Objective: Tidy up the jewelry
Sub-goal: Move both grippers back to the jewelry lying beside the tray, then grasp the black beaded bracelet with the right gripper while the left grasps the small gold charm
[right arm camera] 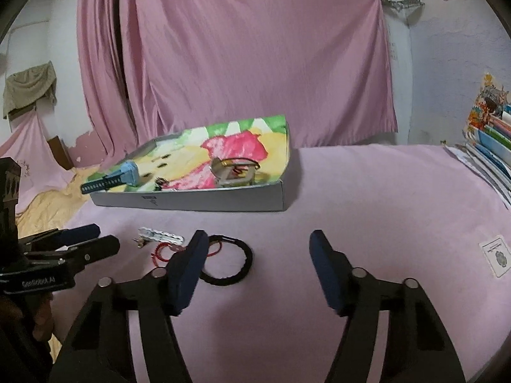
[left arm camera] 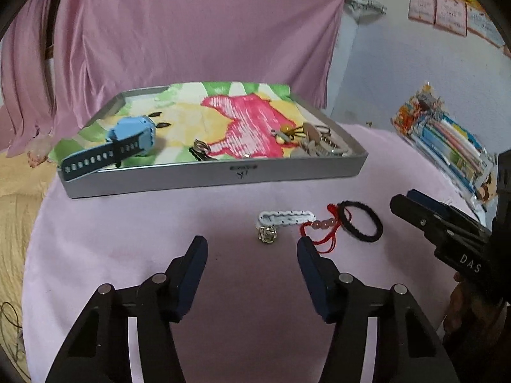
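Both of my grippers hover with their fingers apart and nothing between them. My left gripper (left arm camera: 252, 252) points at a little cluster on the pink-covered tabletop (left arm camera: 127, 223), in front of the grey tray (left arm camera: 207, 178): a sparkly ring (left arm camera: 267, 235), a white hair clip (left arm camera: 287, 217) just behind it, a red cord bracelet (left arm camera: 319, 228) with pale beads, and a black hair tie (left arm camera: 362, 221) overlapping the cord. My right gripper (right arm camera: 255, 249) sits beside the hair tie, its left finger partly covering the loop.

All of these look light. The ring is hard, small and likely to skid or roll, so I would pinch it across its band. The cord and hair tie are soft and limp; I think they are tangled, though blur makes that uncertain, so lifting one may drag the other.

The tray's near wall must be cleared when carrying anything in. Inside, open room lies between the blue watch (left arm camera: 127, 140) and the pile at the right.
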The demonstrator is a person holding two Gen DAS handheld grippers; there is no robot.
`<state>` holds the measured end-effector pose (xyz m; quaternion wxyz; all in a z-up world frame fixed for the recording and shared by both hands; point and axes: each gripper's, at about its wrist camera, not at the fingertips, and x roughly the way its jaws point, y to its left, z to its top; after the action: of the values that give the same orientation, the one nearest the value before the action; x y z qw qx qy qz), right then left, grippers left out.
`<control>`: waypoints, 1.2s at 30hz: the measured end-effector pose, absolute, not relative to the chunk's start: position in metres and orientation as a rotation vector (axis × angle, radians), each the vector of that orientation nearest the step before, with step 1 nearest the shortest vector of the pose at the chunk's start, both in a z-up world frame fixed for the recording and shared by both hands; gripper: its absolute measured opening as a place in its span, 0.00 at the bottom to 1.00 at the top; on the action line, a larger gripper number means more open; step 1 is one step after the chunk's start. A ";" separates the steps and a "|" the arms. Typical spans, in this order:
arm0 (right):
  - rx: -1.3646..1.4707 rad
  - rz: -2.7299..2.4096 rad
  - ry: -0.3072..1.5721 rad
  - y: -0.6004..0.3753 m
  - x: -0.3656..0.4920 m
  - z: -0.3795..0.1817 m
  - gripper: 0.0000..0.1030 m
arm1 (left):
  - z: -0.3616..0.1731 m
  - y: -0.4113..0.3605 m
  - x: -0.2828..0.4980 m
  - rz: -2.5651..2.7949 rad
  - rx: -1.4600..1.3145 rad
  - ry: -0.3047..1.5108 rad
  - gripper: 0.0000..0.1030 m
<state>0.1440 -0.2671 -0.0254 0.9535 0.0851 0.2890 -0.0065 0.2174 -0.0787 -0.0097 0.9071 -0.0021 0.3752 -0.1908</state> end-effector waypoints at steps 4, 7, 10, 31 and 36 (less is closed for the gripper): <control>0.195 0.020 0.632 -0.267 0.154 -0.032 0.39 | -0.010 -0.084 0.220 -0.396 0.013 0.786 0.51; 0.221 0.046 0.669 -0.268 0.162 -0.038 0.34 | -0.011 -0.089 0.224 -0.397 0.028 0.799 0.46; 0.227 0.057 0.699 -0.267 0.166 -0.041 0.29 | -0.014 -0.094 0.228 -0.385 0.046 0.811 0.42; 0.064 0.039 0.792 -0.241 0.181 -0.045 0.22 | -0.015 -0.107 0.229 -0.388 0.068 0.804 0.11; 0.095 0.035 0.785 -0.249 0.179 -0.045 0.09 | -0.014 -0.103 0.223 -0.391 0.042 0.807 0.11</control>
<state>0.1794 -0.2485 -0.0446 0.9227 0.0462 0.3822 0.0170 0.2226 -0.1029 -0.0144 0.9009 0.0201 0.3901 -0.1891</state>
